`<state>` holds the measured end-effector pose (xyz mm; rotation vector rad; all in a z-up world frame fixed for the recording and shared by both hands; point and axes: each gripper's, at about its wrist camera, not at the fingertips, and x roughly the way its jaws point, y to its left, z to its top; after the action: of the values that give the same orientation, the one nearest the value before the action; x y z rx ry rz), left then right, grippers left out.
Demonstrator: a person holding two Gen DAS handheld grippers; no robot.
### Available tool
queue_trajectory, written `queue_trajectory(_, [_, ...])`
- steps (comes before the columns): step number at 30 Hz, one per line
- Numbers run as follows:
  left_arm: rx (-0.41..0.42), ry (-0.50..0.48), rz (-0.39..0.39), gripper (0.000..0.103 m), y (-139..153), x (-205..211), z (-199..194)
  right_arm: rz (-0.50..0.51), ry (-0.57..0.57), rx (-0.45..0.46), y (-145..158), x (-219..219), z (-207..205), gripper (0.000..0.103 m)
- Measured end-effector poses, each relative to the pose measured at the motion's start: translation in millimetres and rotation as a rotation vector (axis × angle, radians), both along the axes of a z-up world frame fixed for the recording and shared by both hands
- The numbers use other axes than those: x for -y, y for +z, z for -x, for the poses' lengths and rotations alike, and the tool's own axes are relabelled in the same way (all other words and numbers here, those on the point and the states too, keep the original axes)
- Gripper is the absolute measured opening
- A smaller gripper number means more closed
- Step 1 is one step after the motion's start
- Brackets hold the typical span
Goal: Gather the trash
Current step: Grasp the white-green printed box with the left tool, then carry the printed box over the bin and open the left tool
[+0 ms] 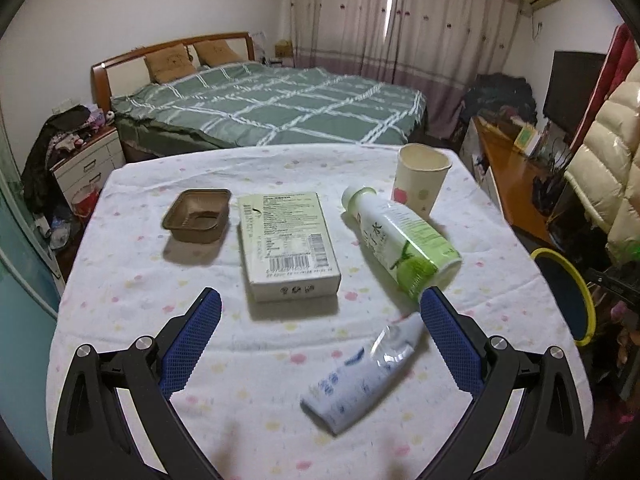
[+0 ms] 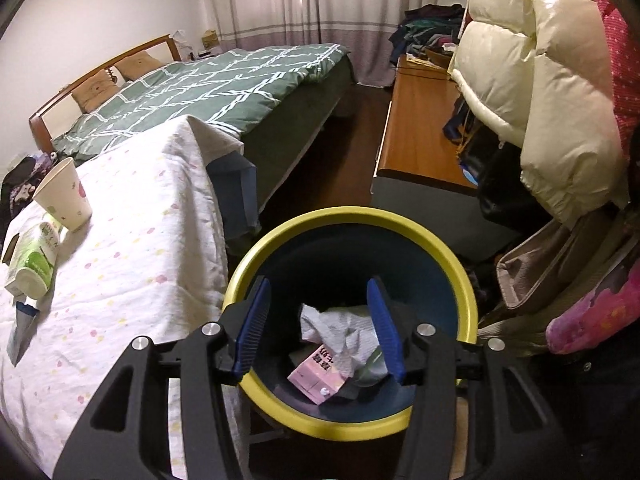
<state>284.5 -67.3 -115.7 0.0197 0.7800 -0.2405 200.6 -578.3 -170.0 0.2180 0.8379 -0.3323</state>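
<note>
On the table (image 1: 132, 280) with a dotted white cloth lie a brown tray (image 1: 198, 215), a pale box (image 1: 286, 240) with a barcode, a green and white bottle (image 1: 400, 240) on its side, a paper cup (image 1: 420, 178) standing upright, and a white tube (image 1: 360, 376). My left gripper (image 1: 320, 300) is open above the table's near part, empty, with the tube by its right finger. My right gripper (image 2: 318, 284) is open and empty above the yellow-rimmed bin (image 2: 460, 264), which holds a pink carton (image 2: 316, 376) and crumpled paper (image 2: 340, 328).
A bed (image 1: 272, 104) with a green quilt stands behind the table. A wooden desk (image 2: 416, 132) and a cream puffer coat (image 2: 540, 80) are to the right of the bin. A nightstand (image 1: 88, 160) stands at the left.
</note>
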Motion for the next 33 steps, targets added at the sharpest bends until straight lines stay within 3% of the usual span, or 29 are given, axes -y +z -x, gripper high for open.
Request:
queue_trajectory(6, [-0.093, 0.049, -0.044, 0.098, -20.8, 7.0, -50.6, -0.010, 0.006, -0.006, -2.9, -1.4, -2.1, 0.049])
queue_trajectory(11, [-0.193, 0.083, -0.031, 0.098, -44.0, 6.8, -87.2, -0.016, 0.015, -0.009, -5.3, -1.9, -3.5, 0.049])
queue_trajectory(19, [-0.242, 0.116, -0.059, 0.098, -64.7, 8.2, -126.0, -0.027, 0.017, -0.017, -9.9, -1.3, -6.0, 0.049])
queue_trajectory(27, [-0.257, 0.105, -0.076, 0.072, -76.9, 12.6, -141.7, -0.040, 0.021, -0.024, -14.9, -1.0, -6.7, 0.049])
queue_trajectory(33, [-0.244, 0.081, -0.065, 0.072, -70.4, 14.7, -125.1, -0.052, 0.024, -0.013, -13.7, -3.0, -1.4, 0.049])
